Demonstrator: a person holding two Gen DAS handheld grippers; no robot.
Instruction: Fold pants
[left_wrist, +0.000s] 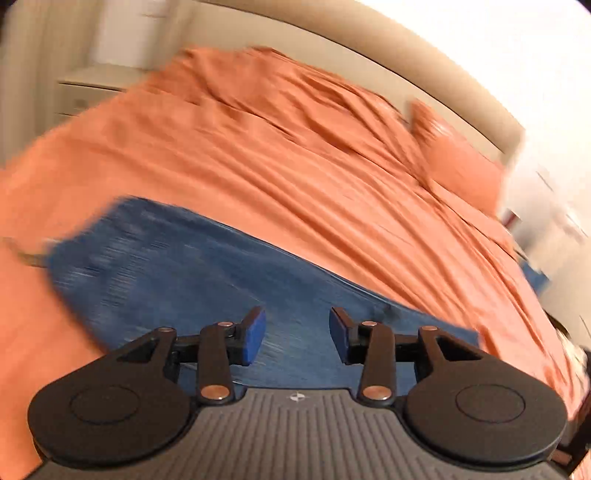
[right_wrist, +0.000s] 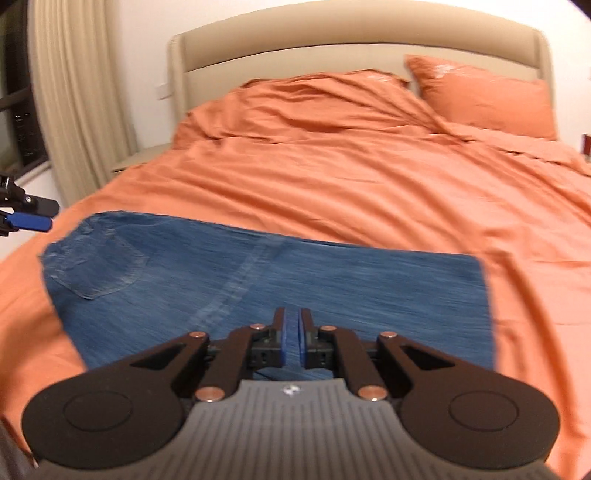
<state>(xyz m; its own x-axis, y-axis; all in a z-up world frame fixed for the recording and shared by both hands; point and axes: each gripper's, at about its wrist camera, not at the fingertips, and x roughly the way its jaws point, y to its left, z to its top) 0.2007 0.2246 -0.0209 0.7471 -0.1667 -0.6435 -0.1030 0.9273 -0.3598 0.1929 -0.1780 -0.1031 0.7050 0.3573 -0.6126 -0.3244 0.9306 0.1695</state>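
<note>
Your blue denim pants (right_wrist: 258, 280) lie flat on the orange bedsheet (right_wrist: 351, 184), already doubled into a compact rectangle with a back pocket (right_wrist: 98, 264) showing at the left end, so another fold probably remains. Your left gripper (left_wrist: 297, 338) hangs over the denim with its blue pads partly apart and nothing between them, free to take a fresh edge. Your right gripper (right_wrist: 293, 338) has its pads nearly together above the near edge; whether any cloth is pinched there, you cannot tell.
</note>
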